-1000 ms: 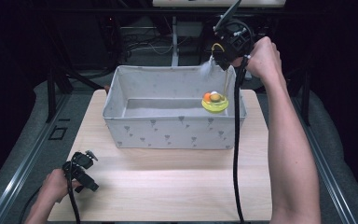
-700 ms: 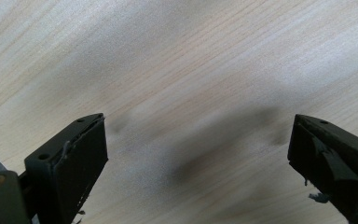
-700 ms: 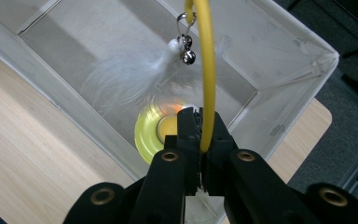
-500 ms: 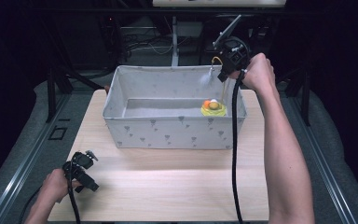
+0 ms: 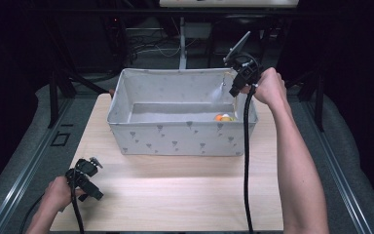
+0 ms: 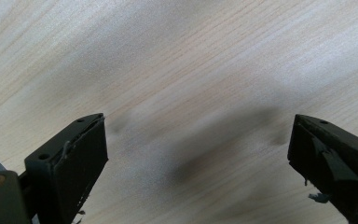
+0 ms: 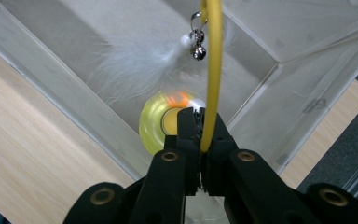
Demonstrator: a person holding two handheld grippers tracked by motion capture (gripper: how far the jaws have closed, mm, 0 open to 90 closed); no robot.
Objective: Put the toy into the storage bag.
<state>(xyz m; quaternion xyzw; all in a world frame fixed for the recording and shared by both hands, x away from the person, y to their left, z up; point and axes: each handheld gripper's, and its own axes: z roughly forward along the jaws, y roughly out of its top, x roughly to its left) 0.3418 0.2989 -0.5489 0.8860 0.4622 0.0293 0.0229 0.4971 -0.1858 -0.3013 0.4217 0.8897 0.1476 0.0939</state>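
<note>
A cat toy has a thin yellow wand (image 7: 213, 70), a white feather (image 7: 135, 63), a small bell (image 7: 196, 51) and a round yellow base (image 7: 154, 123). My right gripper (image 7: 200, 116) is shut on the wand, just above the base. In the high view the right gripper (image 5: 233, 90) hangs over the right end of a grey fabric bin (image 5: 175, 139). The toy's base (image 5: 224, 118) lies low inside the bin, by its right wall. The left gripper (image 5: 93, 163) rests at the table's front left. Its jaws stand open, with bare wood between them (image 6: 198, 140).
The bin stands across the back half of the light wooden table (image 5: 175, 195). A black cable (image 5: 246, 161) trails from the right gripper down over the bin's front right corner. Dark floor and metal frames surround the table.
The right gripper has come down and toward the bin's right end. The toy's base has sunk from near the rim to low inside the bin. The left gripper has stayed put.
</note>
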